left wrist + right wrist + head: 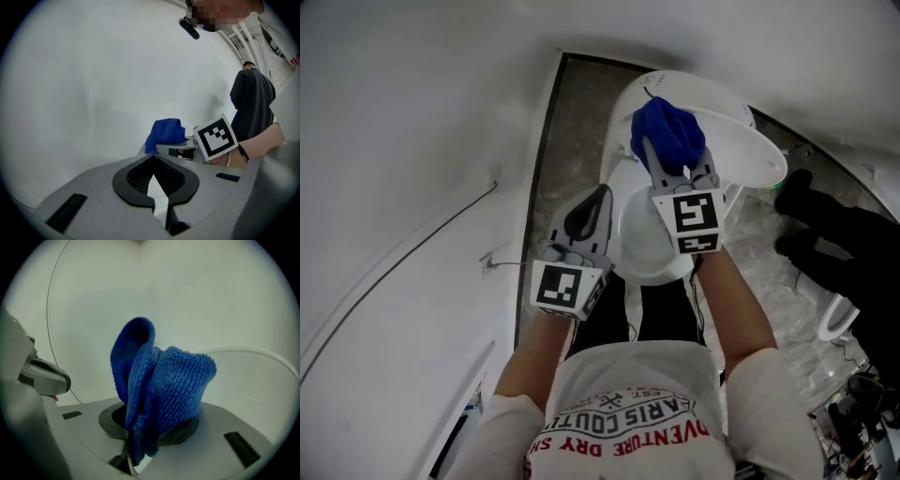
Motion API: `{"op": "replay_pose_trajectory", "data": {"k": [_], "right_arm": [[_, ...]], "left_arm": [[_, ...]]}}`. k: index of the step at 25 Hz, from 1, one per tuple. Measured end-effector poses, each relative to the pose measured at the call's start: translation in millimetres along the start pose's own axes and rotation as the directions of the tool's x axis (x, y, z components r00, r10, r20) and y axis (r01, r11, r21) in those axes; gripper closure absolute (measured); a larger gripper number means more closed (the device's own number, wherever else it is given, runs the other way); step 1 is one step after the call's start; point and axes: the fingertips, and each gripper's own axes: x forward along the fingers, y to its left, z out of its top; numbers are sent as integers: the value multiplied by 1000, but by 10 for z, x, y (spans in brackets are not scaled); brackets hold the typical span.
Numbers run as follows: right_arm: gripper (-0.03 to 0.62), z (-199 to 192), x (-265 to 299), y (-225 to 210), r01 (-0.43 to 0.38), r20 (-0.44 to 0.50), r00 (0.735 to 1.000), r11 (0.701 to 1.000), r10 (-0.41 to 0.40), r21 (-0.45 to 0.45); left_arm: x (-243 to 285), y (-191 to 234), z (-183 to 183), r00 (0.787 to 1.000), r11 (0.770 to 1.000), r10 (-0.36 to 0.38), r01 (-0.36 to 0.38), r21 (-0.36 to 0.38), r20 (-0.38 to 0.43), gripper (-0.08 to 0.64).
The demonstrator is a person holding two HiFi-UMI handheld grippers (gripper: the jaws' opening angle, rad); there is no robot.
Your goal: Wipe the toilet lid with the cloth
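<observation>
A blue cloth [667,131] is bunched up between the jaws of my right gripper [675,161], which is shut on it above the white toilet. The cloth [159,385] fills the middle of the right gripper view and stands up out of the right gripper [136,446]. The toilet lid [752,150] lies just right of the cloth, and its curved edge [262,357] shows behind the cloth. My left gripper [600,197] hovers at the left side of the bowl [649,246], shut and holding nothing. The left gripper [157,199] points towards the cloth [164,133].
A white wall [403,141] runs along the left, with a thin cable [412,253] on it. A strip of speckled floor [572,131] lies between wall and toilet. A black object [839,248] sits close on the right, with clutter [853,403] at the lower right.
</observation>
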Motion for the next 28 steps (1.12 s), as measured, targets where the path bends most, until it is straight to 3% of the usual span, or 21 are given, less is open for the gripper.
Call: {"op": "replay_pose_trajectory", "data": {"k": [7,21,28], "right_arm": [[499,-84,-106,-377,109,-15,994,994,-109,10],[499,-315,-631,-993,225,-30,974,970,-223,93],[499,-428,-977,-1323,304,-67,952,943,-298,134]], "left_arm": [[67,-89,-99,1000,1000,-15,15,4,-25,554],[363,-615,-124,992,994,-109,110,20,-56,554],[507,-924,-41,987,988,-150,151,29,-54,554]]}}
